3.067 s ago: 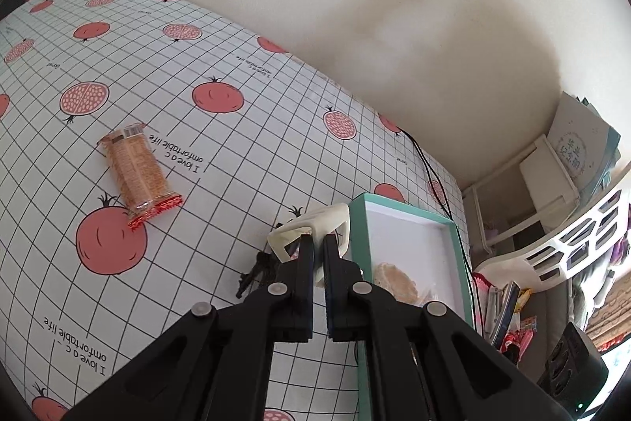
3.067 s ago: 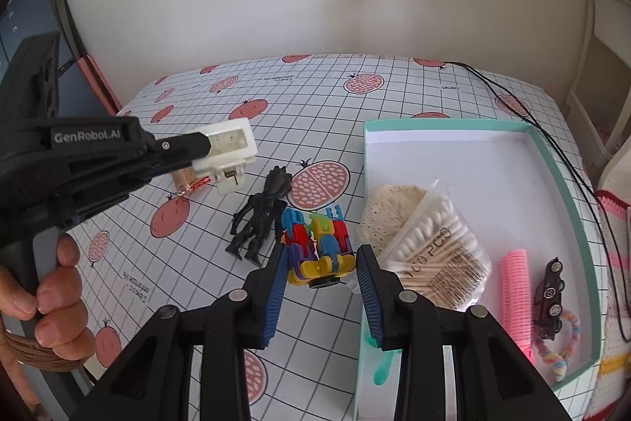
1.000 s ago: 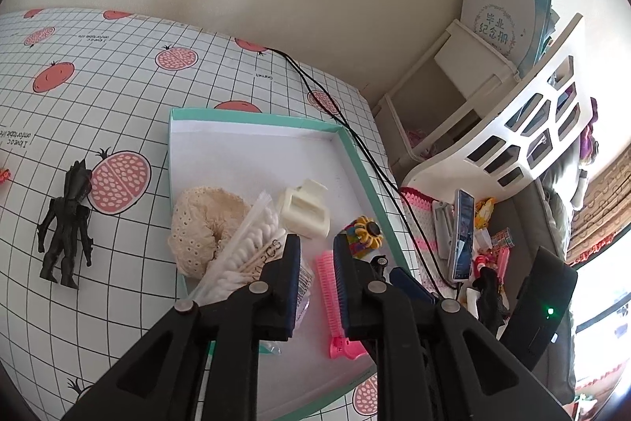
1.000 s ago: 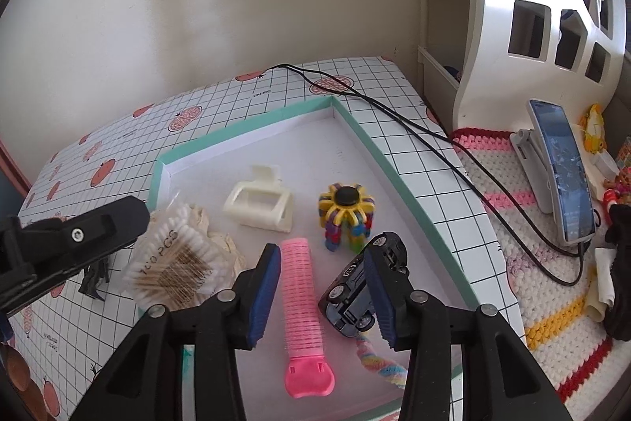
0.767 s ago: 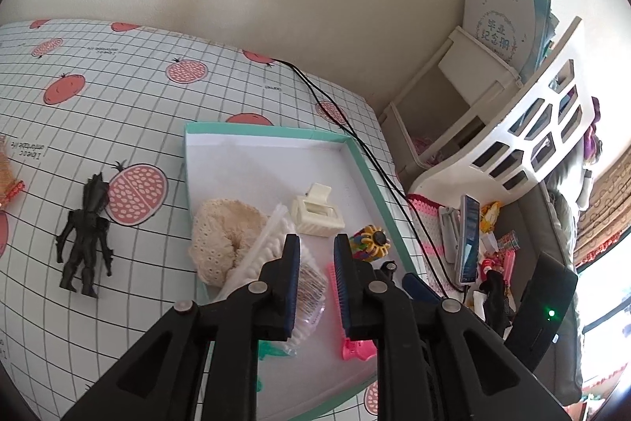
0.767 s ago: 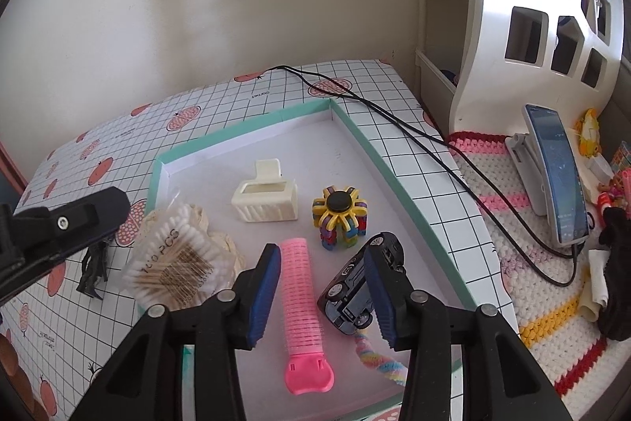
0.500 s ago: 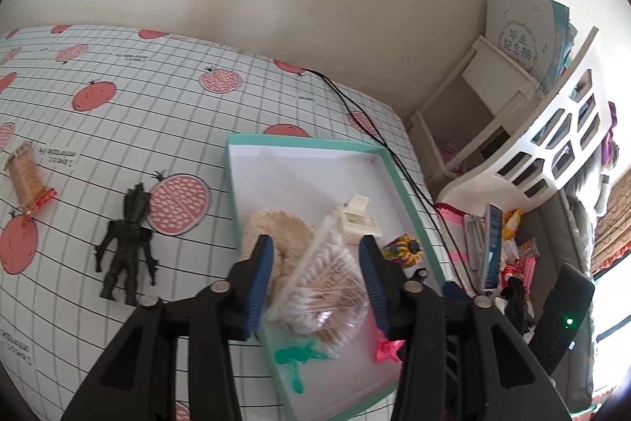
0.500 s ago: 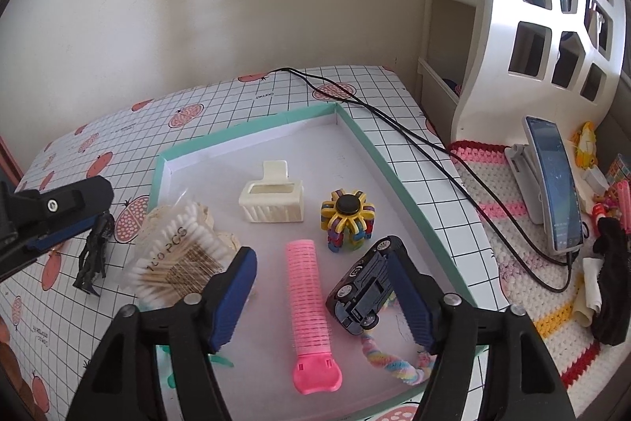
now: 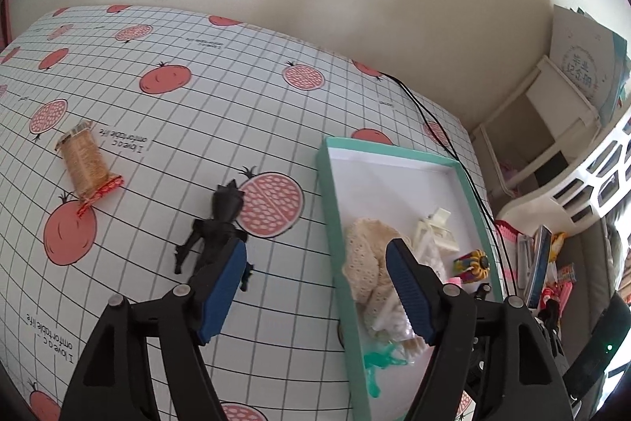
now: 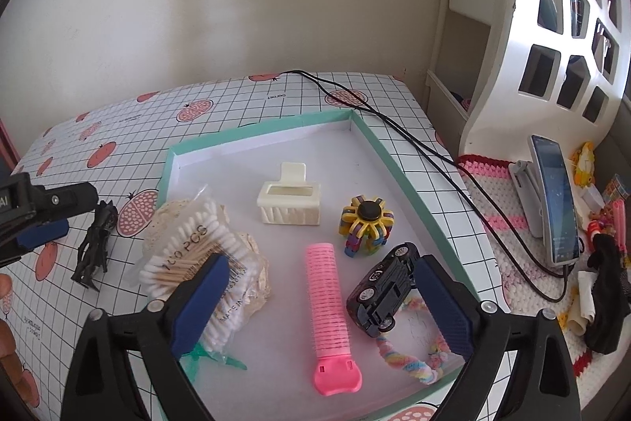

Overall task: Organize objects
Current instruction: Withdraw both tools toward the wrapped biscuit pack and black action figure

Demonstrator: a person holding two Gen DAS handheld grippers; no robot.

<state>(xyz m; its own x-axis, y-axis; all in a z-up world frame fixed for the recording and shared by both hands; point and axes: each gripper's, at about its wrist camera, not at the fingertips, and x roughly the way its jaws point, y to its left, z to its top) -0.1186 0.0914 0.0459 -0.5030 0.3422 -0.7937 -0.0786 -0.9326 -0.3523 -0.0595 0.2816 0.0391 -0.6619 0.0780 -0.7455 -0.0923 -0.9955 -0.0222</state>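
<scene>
Inside the teal box (image 10: 410,184), at twelve o'clock from my right gripper (image 10: 321,306), the clip, spinner, curler, car and swabs sit sorted. At ten o'clock from my left gripper (image 9: 315,287), the black figure (image 9: 215,231) and snack packet (image 9: 84,164) remain outside. Both jaws gape wide, empty.

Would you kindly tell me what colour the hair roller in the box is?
Pink; the hair roller shows best in the right wrist view.

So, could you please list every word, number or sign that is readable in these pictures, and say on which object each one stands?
"100 PCS": on the cotton swab pack in the tray; its smaller print is unreadable.
"I love o c omfortable life": printed on the tablecloth, seen upside down.
Chinese characters inside a round wreath: on the booklet on the shelf, too blurred to read surely.
Round emblem on the toy car: too small to read.
Snack packet: no legible text.
</scene>
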